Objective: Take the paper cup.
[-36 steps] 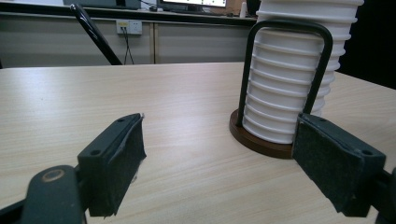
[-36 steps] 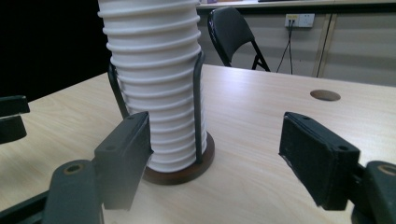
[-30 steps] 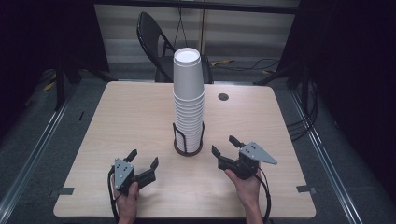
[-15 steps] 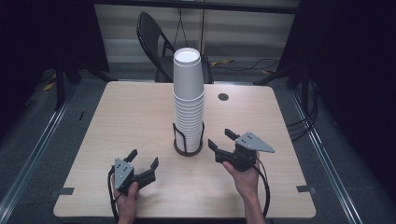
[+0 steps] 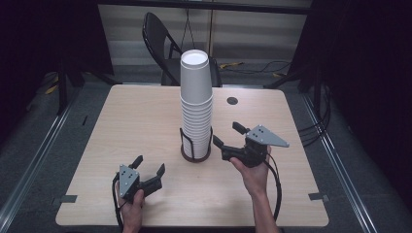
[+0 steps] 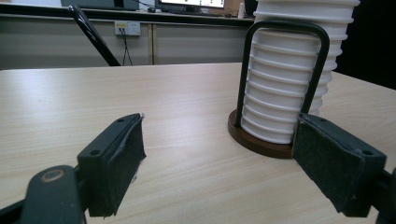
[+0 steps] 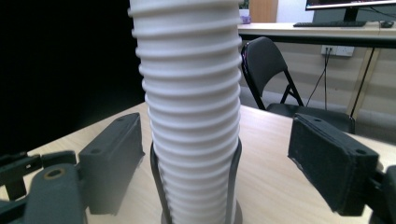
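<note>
Jaws of the right gripper (image 5: 230,136) have just been opening and now stand apart with nothing between them. Compared with a second ago, this gripper sits higher and nearer the stack of paper cups (image 5: 196,104), which stands upright in its wire holder (image 5: 196,145) at mid-table (image 5: 121,121). Judged step: approach to grasp a cup. The left gripper (image 5: 148,165) rests released near the front edge. In the right gripper view the stack's top is cut off; the cup count cannot be determined.

White cups (image 5: 196,97) in a black-wire, brown-based holder (image 5: 196,154).
</note>
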A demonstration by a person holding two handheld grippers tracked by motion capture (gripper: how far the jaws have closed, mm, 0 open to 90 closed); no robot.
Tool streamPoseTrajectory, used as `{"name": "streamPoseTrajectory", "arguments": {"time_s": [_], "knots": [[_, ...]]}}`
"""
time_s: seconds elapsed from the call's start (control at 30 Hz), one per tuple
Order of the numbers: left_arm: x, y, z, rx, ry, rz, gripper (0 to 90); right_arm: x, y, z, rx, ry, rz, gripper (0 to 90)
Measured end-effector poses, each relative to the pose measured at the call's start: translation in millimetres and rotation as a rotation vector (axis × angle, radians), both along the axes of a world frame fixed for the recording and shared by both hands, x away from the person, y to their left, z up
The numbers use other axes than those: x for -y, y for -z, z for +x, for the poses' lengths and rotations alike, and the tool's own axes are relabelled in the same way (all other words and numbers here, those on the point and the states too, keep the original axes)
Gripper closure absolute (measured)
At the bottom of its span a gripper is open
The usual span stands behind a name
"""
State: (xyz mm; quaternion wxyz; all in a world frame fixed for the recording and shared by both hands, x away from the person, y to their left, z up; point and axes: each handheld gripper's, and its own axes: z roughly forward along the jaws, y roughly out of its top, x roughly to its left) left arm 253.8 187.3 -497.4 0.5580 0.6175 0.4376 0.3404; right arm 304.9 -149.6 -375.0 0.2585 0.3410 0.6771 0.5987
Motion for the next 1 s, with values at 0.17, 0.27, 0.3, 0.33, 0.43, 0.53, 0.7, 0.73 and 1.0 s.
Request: {"name": "streamPoseTrajectory", "arguments": {"time_s": [0.17,0.27,0.3,0.33,0.43,0.53,0.7,0.73,1.0], "knots": [[0.0,0.0,-0.1,0.0,0.0,0.001,16.7,-5.8,-21.6,9.2,0.02,-0.032,0.019,15.0],[-0.1,0.0,0.0,0.0,-0.001,0.0,16.7,-8.0,-28.5,11.8,0.03,-0.045,0.023,14.6],[-0.1,0.0,0.0,0.0,-0.001,0.0,16.7,-9.6,-32.7,13.2,0.036,-0.051,0.021,14.5],[-0.1,0.0,0.0,0.0,-0.001,0.0,16.7,-11.9,-38.6,15.6,0.046,-0.061,0.021,14.2],[-0.1,0.0,0.0,0.0,-0.001,0.0,16.7,-14.4,-44.0,18.0,0.051,-0.069,0.02,14.0],[0.0,0.0,-0.1,0.0,-0.001,0.0,16.7,-18.4,-53.3,21.4,0.059,-0.089,0.023,13.7],[-0.1,0.0,-0.1,0.0,0.0,0.0,16.7,-20.8,-62.0,24.6,0.065,-0.099,0.032,13.6],[-0.1,0.0,0.0,0.0,0.001,-0.001,16.7,-22.3,-66.4,27.2,0.064,-0.111,0.035,13.5],[-0.5,0.1,0.0,0.001,0.003,-0.005,16.7,-32.1,-82.1,34.9,0.068,-0.133,0.036,13.6]]}}
